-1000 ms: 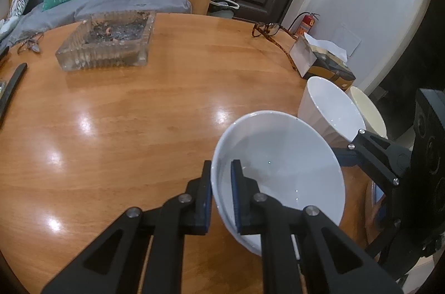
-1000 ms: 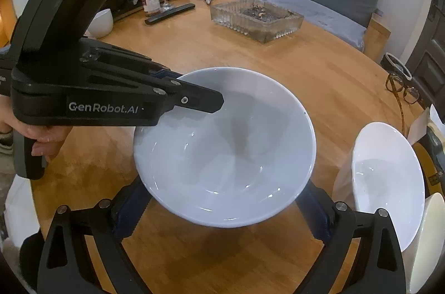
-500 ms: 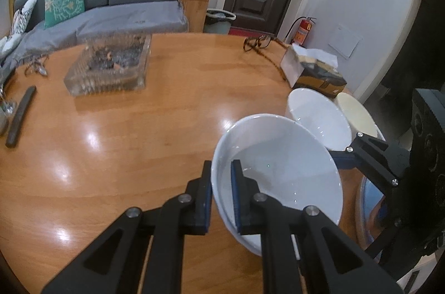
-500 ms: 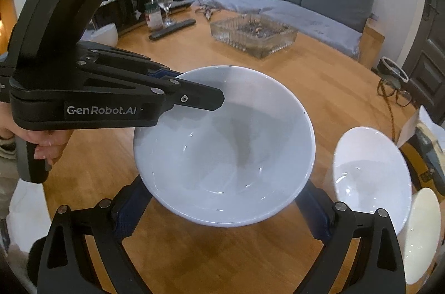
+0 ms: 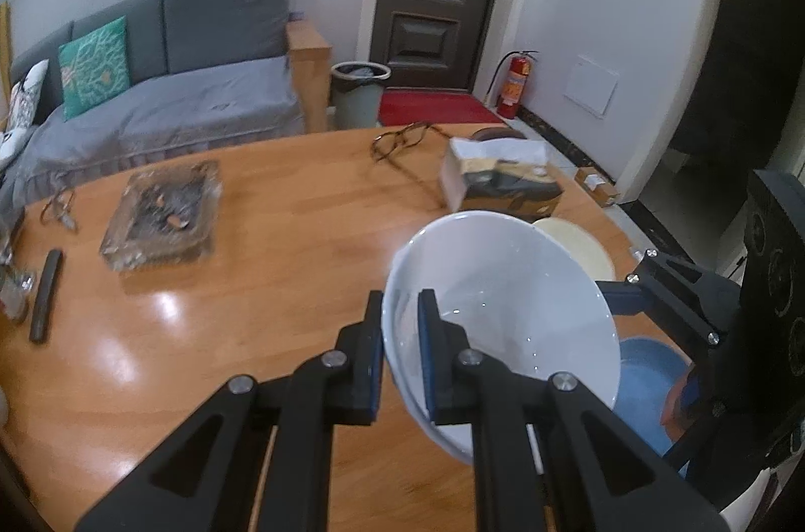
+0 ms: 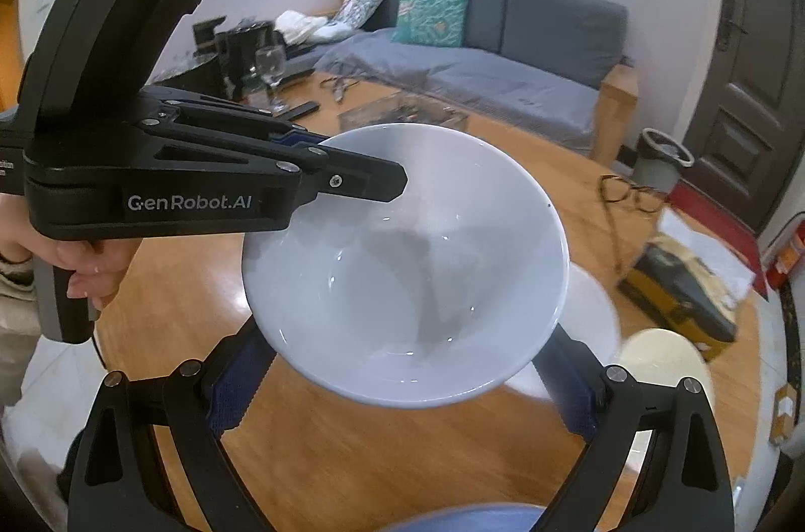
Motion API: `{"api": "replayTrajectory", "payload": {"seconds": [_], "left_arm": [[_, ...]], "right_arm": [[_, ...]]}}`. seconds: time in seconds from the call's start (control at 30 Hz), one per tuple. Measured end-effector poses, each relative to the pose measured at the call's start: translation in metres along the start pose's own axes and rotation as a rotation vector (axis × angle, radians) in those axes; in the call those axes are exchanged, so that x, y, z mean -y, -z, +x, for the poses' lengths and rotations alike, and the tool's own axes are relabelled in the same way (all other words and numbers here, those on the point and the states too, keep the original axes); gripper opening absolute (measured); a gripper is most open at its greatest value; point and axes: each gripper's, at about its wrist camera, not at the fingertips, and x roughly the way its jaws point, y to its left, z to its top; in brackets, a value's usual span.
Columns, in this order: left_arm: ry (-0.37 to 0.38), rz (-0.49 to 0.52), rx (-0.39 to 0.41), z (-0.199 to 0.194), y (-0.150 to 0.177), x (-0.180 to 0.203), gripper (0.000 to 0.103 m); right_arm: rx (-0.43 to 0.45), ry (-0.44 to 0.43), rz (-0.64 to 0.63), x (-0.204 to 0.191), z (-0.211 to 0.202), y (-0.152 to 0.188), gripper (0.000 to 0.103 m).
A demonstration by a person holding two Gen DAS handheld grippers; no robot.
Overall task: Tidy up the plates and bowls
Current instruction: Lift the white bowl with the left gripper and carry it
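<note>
A large white bowl [image 5: 508, 311] [image 6: 407, 270] is held in the air above the round wooden table [image 5: 251, 280]. My left gripper [image 5: 400, 321] is shut on its near rim. My right gripper [image 6: 402, 386] is open wide with its blue pads [image 6: 236, 386] on either side under the bowl; contact cannot be told. A second white bowl [image 6: 593, 321] sits on the table, mostly hidden behind the held bowl. A cream plate [image 5: 578, 250] [image 6: 664, 361] lies beside it. A blue dish [image 5: 649, 381] [image 6: 468, 524] lies at the table's near edge.
A tissue box [image 5: 503, 180], eyeglasses [image 5: 397, 140] and a glass ashtray [image 5: 166, 215] are on the table. A remote [image 5: 45, 295] lies at the left. A wine glass [image 6: 269, 67] and bottles stand at the far side. A grey sofa [image 5: 176, 89] is behind.
Both grippers have lifted the white bowl higher and tilted upward; more of the room shows. The bowl has shifted over the second white bowl, which is now mostly hidden.
</note>
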Motion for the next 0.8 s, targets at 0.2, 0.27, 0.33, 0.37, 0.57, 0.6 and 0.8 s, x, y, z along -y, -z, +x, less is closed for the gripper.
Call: {"api": "replayTrajectory", "payload": {"seconds": [0.2,0.27,0.33,0.37,0.57,0.6,0.8], "left_arm": [[0.034,0.034,0.008,0.017,-0.021,0.042,0.01],[0.047,0.042,0.008,0.025,-0.028,0.058,0.01],[0.058,0.053,0.009,0.033,-0.033,0.07,0.01],[0.062,0.059,0.011,0.037,-0.035,0.076,0.01],[0.07,0.081,0.003,0.064,-0.044,0.103,0.01],[0.076,0.078,-0.001,0.069,-0.045,0.106,0.01],[0.084,0.08,-0.035,0.1,-0.049,0.115,0.01]], "right_arm": [[0.022,0.059,0.039,0.038,-0.032,0.016,0.093],[0.024,0.079,0.05,0.05,-0.04,0.021,0.093],[0.025,0.094,0.058,0.06,-0.046,0.026,0.093],[0.024,0.106,0.065,0.068,-0.05,0.03,0.093],[0.013,0.145,0.076,0.098,-0.057,0.044,0.093],[0.011,0.148,0.078,0.099,-0.054,0.043,0.093],[-0.009,0.16,0.105,0.123,-0.045,0.054,0.093]]}}
